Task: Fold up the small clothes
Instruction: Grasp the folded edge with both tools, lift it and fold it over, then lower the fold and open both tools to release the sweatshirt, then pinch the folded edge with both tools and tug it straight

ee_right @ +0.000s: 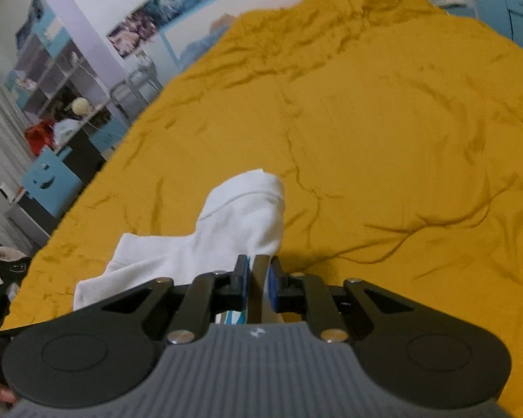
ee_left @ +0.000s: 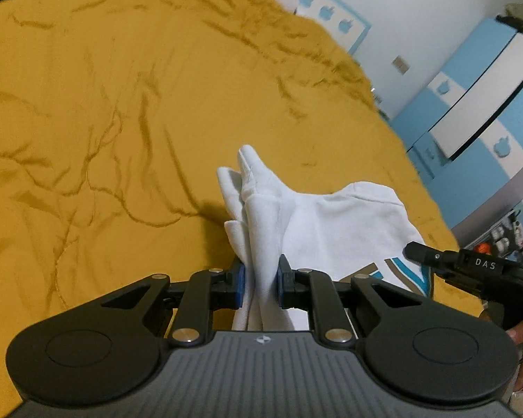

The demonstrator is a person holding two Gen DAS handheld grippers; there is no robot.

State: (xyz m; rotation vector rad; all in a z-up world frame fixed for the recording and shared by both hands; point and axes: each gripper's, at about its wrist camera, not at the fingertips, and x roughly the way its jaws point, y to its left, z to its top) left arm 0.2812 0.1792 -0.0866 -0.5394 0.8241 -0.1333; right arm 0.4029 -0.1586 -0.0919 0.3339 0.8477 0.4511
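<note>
Both the left gripper (ee_left: 260,284) and right gripper (ee_right: 259,284) pinch the white shirt (ee_left: 334,223) above the yellow bedspread (ee_left: 104,104), likely to spread it for folding.

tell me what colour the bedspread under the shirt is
Mustard yellow, plain and wrinkled. The bedspread shows best in the right wrist view, under the white shirt.
</note>
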